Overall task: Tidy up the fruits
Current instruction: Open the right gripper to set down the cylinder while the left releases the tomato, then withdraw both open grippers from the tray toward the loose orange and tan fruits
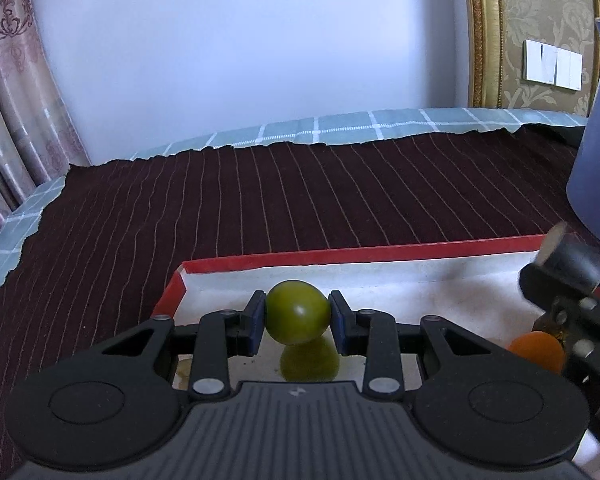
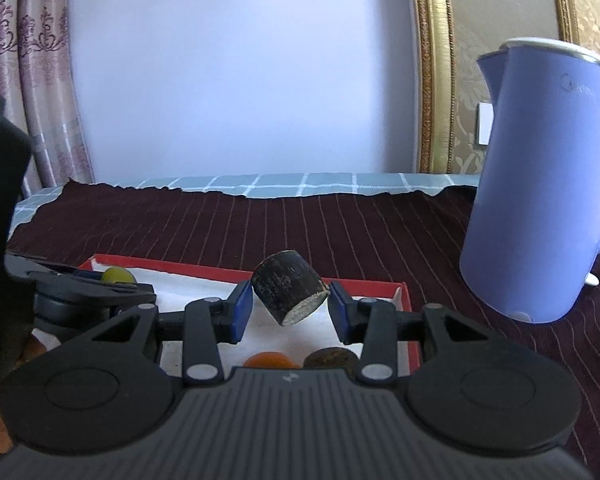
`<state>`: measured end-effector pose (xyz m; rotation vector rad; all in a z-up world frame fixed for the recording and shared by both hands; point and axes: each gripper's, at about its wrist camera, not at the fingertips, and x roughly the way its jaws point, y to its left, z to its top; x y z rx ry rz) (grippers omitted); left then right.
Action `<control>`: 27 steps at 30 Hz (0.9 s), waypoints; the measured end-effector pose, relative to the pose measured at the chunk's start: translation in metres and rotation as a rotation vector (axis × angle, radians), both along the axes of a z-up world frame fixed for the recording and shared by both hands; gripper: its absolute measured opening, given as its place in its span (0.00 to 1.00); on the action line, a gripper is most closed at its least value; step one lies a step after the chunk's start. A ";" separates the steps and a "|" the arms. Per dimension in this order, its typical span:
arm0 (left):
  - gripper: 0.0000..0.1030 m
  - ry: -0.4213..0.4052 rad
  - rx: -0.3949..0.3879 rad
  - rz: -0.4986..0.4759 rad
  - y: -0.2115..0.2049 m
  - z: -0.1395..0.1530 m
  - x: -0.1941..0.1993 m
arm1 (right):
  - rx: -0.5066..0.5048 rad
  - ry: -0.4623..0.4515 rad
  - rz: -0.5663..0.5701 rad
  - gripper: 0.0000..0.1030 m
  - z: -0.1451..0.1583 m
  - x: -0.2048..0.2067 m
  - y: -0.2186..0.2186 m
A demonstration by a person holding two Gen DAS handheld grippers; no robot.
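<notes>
Dark maroon striped cloth (image 1: 300,192) covers the table, with a teal checked cloth (image 1: 380,126) peeking out along the far edge, and a red-rimmed tray (image 1: 340,258) with a white lining sits on top.

Our left gripper (image 1: 298,316) is clamped on a green fruit (image 1: 296,312), pads pressing it from both sides, held just above the tray's white floor near the left rim. Below it we see a greenish patch on the lining, and honestly can't tell if it's a second fruit or just a tinted shadow.

Our right gripper (image 2: 288,312) is pinching a dark, stubby cylinder (image 2: 288,292) with a pale cut end, tilted, over the tray. Could be a chunk of sugarcane, but that's hard to say.

An orange fruit (image 2: 268,360) and a brownish round thing (image 2: 331,358) sit in the tray, both half hidden behind the right gripper's body. From the left wrist view the orange one is partly cut off by the right gripper.

A blue electric kettle (image 2: 540,184) stands on the cloth just right of the tray, crowding that side.
</notes>
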<state>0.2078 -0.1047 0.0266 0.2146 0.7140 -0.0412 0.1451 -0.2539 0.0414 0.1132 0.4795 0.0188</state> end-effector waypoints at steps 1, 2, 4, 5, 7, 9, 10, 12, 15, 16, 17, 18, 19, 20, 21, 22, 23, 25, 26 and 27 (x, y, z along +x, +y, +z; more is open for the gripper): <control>0.32 -0.001 0.002 0.002 0.000 0.000 0.000 | 0.000 0.003 0.001 0.44 -0.001 0.000 0.000; 0.32 -0.003 0.006 0.003 -0.001 0.000 -0.001 | -0.001 -0.001 -0.003 0.52 -0.001 -0.001 0.000; 0.38 -0.005 0.012 0.005 -0.001 0.001 -0.002 | -0.008 -0.008 -0.007 0.55 -0.001 -0.002 0.000; 0.43 -0.010 0.015 0.009 -0.001 0.001 -0.003 | -0.006 -0.010 -0.008 0.55 0.000 -0.004 0.000; 0.61 -0.036 0.026 0.017 -0.001 0.003 -0.006 | 0.004 -0.013 -0.010 0.55 0.001 -0.006 -0.001; 0.65 -0.073 0.045 0.019 -0.002 0.006 -0.011 | 0.008 -0.017 -0.013 0.56 0.001 -0.009 -0.002; 0.65 -0.081 0.050 0.018 -0.003 0.008 -0.013 | 0.009 -0.018 -0.016 0.59 0.001 -0.011 -0.002; 0.65 -0.085 0.044 0.013 -0.002 0.011 -0.016 | 0.011 -0.021 -0.021 0.62 0.000 -0.013 -0.003; 0.65 -0.079 0.032 0.011 0.000 0.014 -0.019 | 0.011 -0.026 -0.022 0.74 0.001 -0.016 -0.003; 0.65 -0.078 0.032 0.012 0.001 0.014 -0.020 | 0.008 -0.029 -0.023 0.79 0.002 -0.017 -0.002; 0.65 -0.076 0.032 0.014 0.002 0.014 -0.021 | 0.003 -0.033 -0.023 0.83 0.002 -0.019 -0.001; 0.67 -0.073 0.030 0.018 0.004 0.013 -0.022 | 0.000 -0.038 -0.025 0.86 0.003 -0.020 0.000; 0.67 -0.069 0.027 0.021 0.005 0.014 -0.023 | -0.003 -0.042 -0.030 0.89 0.004 -0.021 0.000; 0.67 -0.063 0.023 0.024 0.007 0.013 -0.023 | -0.003 -0.045 -0.032 0.94 0.004 -0.022 0.000; 0.67 -0.057 0.018 0.024 0.009 0.013 -0.024 | 0.000 -0.047 -0.031 0.96 0.004 -0.023 -0.001; 0.67 -0.051 0.013 0.025 0.011 0.013 -0.025 | 0.003 -0.048 -0.028 0.98 0.004 -0.024 -0.001; 0.68 -0.046 0.009 0.028 0.013 0.012 -0.025 | 0.006 -0.045 -0.026 1.00 0.004 -0.024 0.000; 0.70 -0.039 -0.003 0.033 0.017 0.012 -0.028 | 0.006 -0.043 -0.024 1.00 0.003 -0.025 0.001; 0.71 -0.039 -0.009 0.035 0.018 0.012 -0.029 | 0.006 -0.038 -0.020 1.00 0.003 -0.026 0.001; 0.73 -0.039 -0.015 0.037 0.020 0.013 -0.031 | 0.007 -0.035 -0.017 1.00 0.002 -0.027 0.001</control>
